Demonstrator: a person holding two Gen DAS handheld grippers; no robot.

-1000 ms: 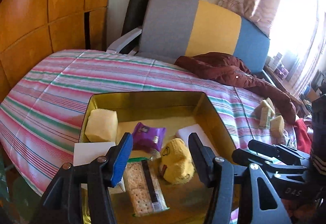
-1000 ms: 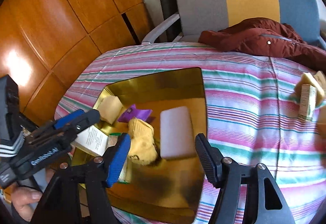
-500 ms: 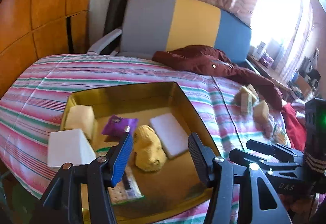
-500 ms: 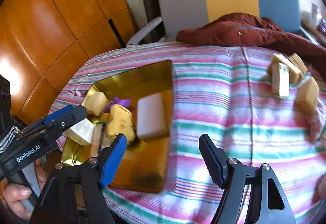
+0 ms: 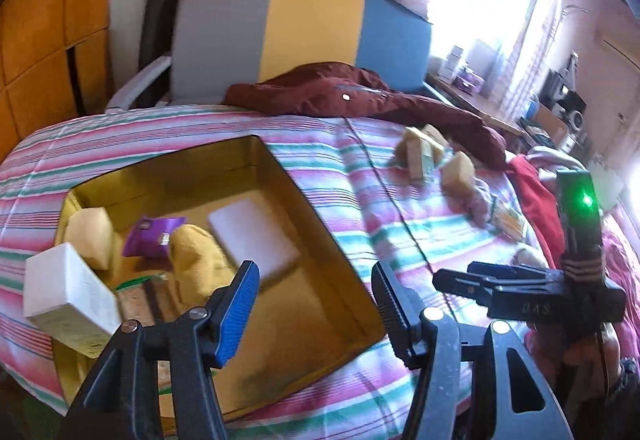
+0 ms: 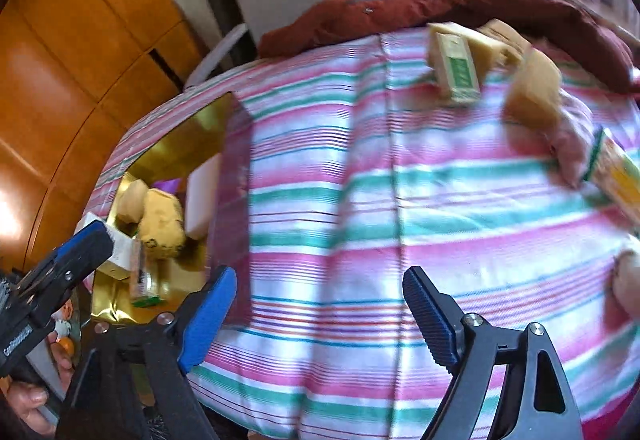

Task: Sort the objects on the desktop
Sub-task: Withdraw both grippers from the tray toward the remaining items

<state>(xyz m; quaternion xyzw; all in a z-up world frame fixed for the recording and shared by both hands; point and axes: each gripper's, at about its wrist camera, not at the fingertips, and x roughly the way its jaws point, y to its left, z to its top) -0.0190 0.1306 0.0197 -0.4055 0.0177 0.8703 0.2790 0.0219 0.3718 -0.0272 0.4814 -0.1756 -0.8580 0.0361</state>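
Observation:
A gold tray (image 5: 180,176) on the striped cloth holds a yellow sponge (image 5: 94,236), a purple packet (image 5: 154,236), a yellow plush (image 5: 200,260), a white block (image 5: 256,240) and a cracker pack. A white box (image 5: 64,288) rests on its left rim. My left gripper (image 5: 316,288) hangs over the tray's near right corner, jaws opening, nothing between them. My right gripper (image 6: 320,280) is over bare cloth right of the tray (image 6: 188,144), jaws opening wide, also with nothing between them. Beyond it lie a green-and-white box (image 6: 456,68), sponges (image 6: 532,88) and a yellow packet (image 6: 616,168).
A maroon jacket (image 5: 360,100) is bunched along the cloth's far edge, before a grey, yellow and blue chair (image 5: 280,40). Wooden cabinets (image 5: 40,20) stand at the left. A cluttered desk sits by the bright window on the right. A hand (image 6: 28,400) holds the left gripper's handle.
Both views swung right. My right gripper left the tray, crossed onto the striped cloth toward the loose items, and its jaws spread wider. The left jaws widened slightly.

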